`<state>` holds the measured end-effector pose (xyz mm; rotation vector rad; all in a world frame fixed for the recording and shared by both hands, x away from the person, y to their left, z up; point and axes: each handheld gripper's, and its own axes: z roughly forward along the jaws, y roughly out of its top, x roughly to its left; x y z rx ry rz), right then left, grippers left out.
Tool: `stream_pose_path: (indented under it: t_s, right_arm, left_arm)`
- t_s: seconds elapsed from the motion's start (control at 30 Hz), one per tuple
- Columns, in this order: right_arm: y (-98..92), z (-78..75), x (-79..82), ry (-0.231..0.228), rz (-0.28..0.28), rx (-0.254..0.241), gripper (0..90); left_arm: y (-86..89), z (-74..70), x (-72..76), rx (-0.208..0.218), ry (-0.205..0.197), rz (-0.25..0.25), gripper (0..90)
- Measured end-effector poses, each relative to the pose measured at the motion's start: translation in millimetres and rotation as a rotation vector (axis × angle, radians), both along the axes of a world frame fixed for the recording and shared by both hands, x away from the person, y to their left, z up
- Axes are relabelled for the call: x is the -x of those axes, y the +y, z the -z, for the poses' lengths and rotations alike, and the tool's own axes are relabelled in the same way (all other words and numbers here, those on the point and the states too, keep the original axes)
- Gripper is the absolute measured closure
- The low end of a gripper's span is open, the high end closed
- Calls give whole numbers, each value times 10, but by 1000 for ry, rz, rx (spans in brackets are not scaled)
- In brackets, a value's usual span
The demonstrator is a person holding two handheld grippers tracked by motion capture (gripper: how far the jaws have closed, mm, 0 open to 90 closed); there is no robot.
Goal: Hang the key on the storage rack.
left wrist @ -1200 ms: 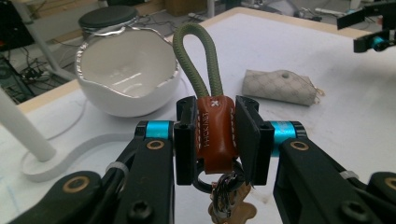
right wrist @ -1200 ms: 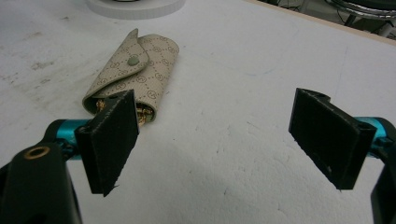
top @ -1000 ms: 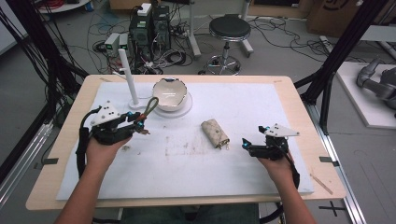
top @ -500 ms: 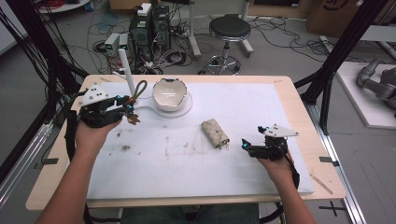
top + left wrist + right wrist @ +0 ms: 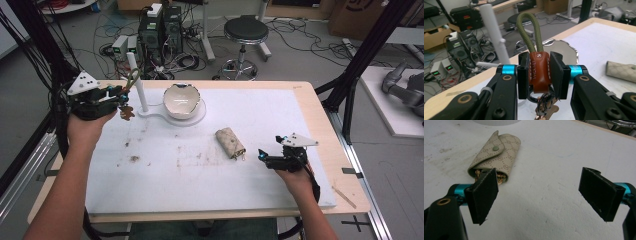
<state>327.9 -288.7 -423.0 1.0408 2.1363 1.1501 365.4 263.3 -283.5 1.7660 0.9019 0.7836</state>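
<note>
Keychain (image 5: pixel 538 71) clamped in our left gripper (image 5: pixel 539 75), lifted beside the peg (image 5: pixel 495 37); hanging remains. Right gripper (image 5: pixel 544 195) wide open, empty, near pouch (image 5: pixel 495 155).

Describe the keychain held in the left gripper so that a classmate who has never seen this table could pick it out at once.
Start at the white mat, then go to its far left corner, where a white peg stand rises beside a bowl. There the left gripper clamps the keychain. It is the one thing off the table: a brown leather tab with an olive cord loop above, unlike the beige pouch lying flat.
</note>
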Motion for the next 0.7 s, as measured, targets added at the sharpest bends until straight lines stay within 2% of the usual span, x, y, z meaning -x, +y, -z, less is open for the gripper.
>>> stream_pose_path:
  t_s: [0.27,0.4,0.7]
  right_arm:
    - [-1,3,0,6,4,-2,163]
    - [2,8,-1,6,4,-2,163]
    - [3,12,3,11,7,2,163]
  left_arm:
    - [102,34,-102,0,21,-47,698]
    - [132,72,-153,14,34,-53,698]
    - [162,159,-267,8,61,-75,697]
